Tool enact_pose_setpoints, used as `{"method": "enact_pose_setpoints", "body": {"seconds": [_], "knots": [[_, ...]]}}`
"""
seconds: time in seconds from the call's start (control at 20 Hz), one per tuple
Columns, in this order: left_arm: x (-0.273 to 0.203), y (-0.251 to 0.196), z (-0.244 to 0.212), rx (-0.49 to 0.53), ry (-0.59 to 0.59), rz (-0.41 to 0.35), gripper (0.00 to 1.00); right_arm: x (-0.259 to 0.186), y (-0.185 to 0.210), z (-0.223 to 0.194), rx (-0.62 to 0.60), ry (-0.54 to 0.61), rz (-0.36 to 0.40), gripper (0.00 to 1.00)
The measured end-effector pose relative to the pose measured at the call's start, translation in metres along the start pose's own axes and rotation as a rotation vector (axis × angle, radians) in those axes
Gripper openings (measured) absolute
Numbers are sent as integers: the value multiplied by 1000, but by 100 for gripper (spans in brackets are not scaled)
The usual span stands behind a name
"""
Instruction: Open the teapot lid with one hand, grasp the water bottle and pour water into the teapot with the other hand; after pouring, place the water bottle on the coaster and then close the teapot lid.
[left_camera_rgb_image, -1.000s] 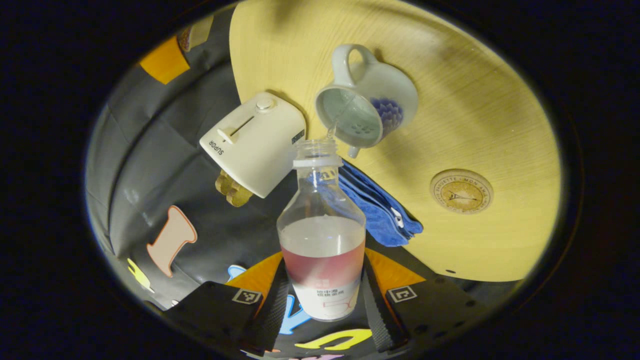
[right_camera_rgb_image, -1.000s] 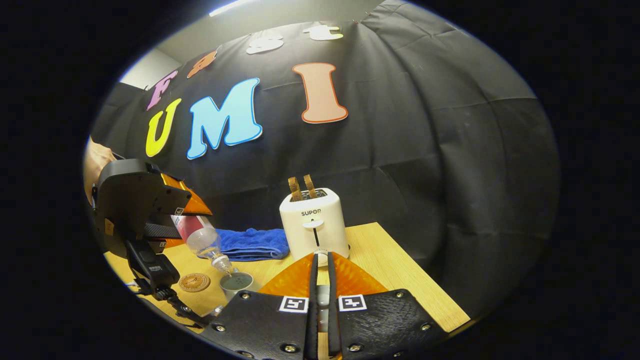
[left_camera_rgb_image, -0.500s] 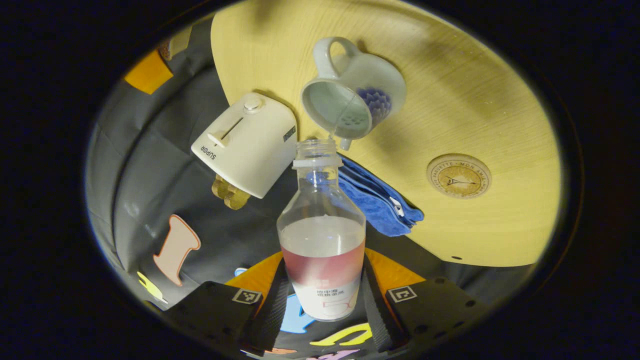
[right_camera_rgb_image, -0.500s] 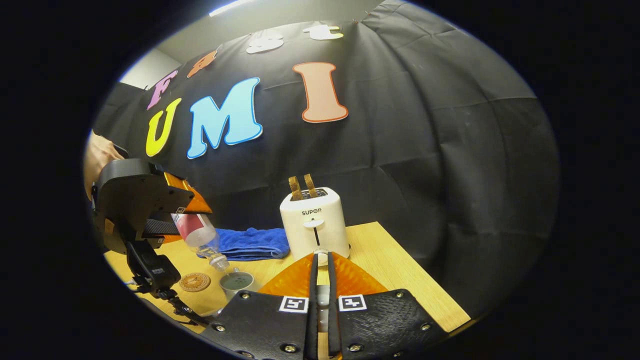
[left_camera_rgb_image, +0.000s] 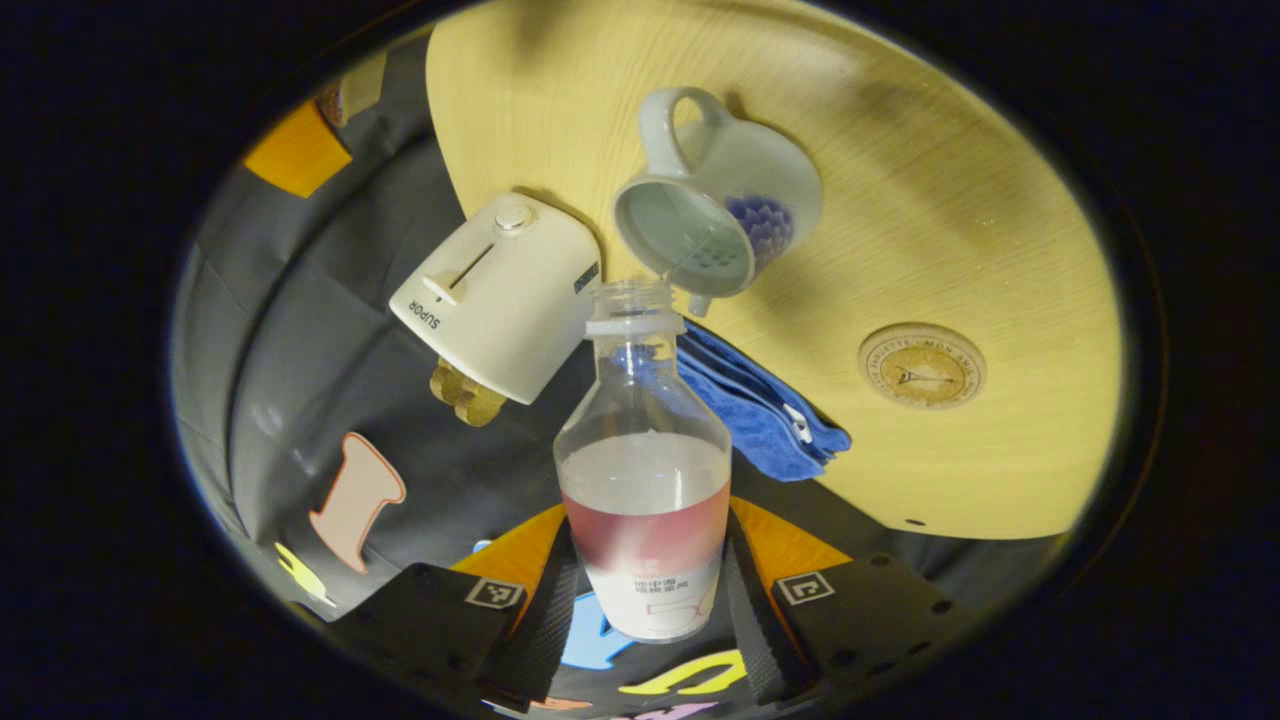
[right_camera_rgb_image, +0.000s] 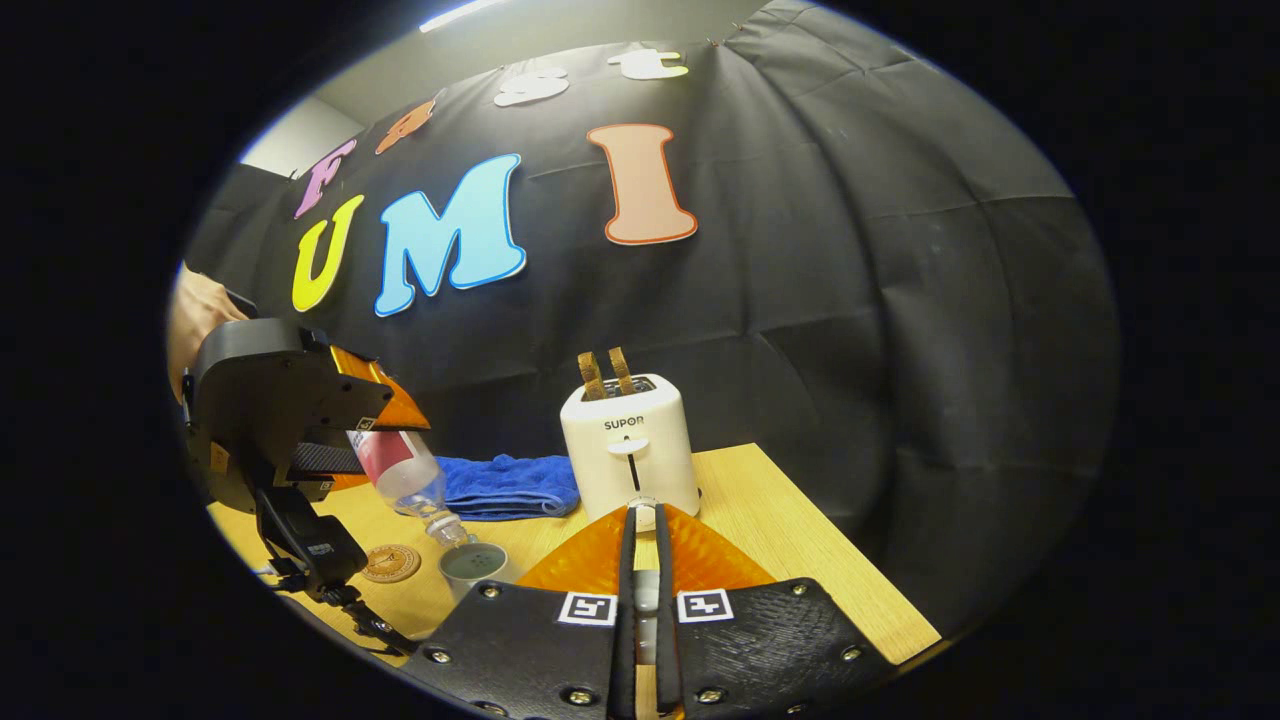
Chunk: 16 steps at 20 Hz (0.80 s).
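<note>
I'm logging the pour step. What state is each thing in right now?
water bottle: uncapped, tipped mouth-down, part full, pouring.
teapot: lid off, upright on the table.
left tongs: shut on the water bottle.
right tongs: shut on a small pale piece, likely the lid's knob.
toaster: two slices raised.
coaster: bare.
blue cloth: folded.

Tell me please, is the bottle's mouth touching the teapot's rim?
Cannot tell: in the left gripper view the water bottle mouth overlaps the teapot rim, hiding any gap.
</note>
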<state>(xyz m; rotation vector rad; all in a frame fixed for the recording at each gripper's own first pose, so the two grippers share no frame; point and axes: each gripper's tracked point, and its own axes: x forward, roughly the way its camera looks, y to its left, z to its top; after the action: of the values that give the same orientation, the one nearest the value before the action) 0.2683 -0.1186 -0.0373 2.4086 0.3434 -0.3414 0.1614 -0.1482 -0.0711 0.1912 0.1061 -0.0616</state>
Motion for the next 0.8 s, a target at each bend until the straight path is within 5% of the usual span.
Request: {"method": "enact_pose_setpoints", "body": {"seconds": [0.45,0.8], "knots": [[-5,-33,-2,-427,-104,-27,84,2,-5,-3,9,8,-17,8],[27,-71,-2,-931,-166,-49,84,3,-2,-8,-5,22,-13,8]]}}
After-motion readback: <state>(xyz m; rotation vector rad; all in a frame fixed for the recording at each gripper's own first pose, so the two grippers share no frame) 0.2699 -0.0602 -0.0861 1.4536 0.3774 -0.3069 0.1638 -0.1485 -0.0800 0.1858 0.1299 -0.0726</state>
